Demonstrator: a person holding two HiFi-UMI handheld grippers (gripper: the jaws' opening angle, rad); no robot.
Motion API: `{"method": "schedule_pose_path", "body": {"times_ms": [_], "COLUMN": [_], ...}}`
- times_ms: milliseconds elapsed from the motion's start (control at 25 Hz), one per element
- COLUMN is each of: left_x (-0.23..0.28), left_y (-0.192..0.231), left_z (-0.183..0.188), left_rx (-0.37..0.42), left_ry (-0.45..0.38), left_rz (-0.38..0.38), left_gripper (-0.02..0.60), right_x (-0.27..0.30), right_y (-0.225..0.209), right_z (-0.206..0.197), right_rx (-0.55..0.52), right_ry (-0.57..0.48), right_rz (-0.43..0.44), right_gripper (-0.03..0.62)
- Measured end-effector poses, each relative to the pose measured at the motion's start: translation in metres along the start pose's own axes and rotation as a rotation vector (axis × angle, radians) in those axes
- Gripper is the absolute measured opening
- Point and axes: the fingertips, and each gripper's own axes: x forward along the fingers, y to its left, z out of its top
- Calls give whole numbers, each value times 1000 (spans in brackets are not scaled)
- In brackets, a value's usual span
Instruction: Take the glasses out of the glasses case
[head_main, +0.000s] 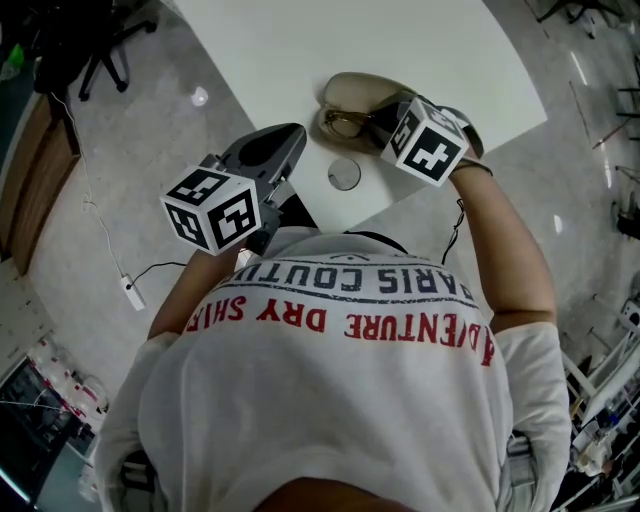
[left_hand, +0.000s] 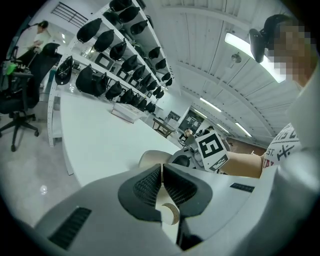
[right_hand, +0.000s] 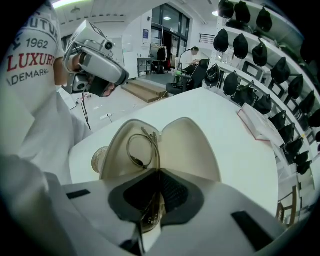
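Glasses (right_hand: 140, 149) pinched by my right gripper (right_hand: 159, 175), case (right_hand: 192, 145) open.
Lift-out remains; my left gripper (left_hand: 162, 175) rests closed, empty.

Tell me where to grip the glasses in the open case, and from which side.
Grip the glasses by the thin rim nearest you, coming down steeply from above: they lie folded inside the open case, whose raised shell blocks side approaches. The right gripper is shut on that rim.

The glasses (right_hand: 141, 150) lie in the glasses case (right_hand: 192, 150) on the table (right_hand: 240, 145), a round disc (head_main: 344, 174) just beside it.
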Motion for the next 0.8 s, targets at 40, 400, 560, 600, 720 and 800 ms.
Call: {"method": "schedule_pose_path", "body": {"times_ms": [40,400,560,600,720,800], "left_x": [0,-15,-19,-20,-23,-26], "left_y": [-1,4,0,-3,-10,-13], "left_z": [0,8,13,14,19,22], "left_rx": [4,18,31,34,45,52], "left_ry": [-1,-1,2,2,6,9], "left_rz": [0,1,-3,-5,-12,-15], "left_gripper": [35,35,35,35,35,35], "right_x": [-1,-12,-22,-26,-43,-56], "right_y": [1,1,-2,-3,-9,-12], "right_z": [-1,15,17,17,21,26], "right_rx": [0,9,45,56,97,131], "right_ry": [-1,-34,-57,-62,-101,-138], "right_rz": [-4,-47,-81,-92,-137,-169], "right_gripper": [40,38,38,38,38,38]}}
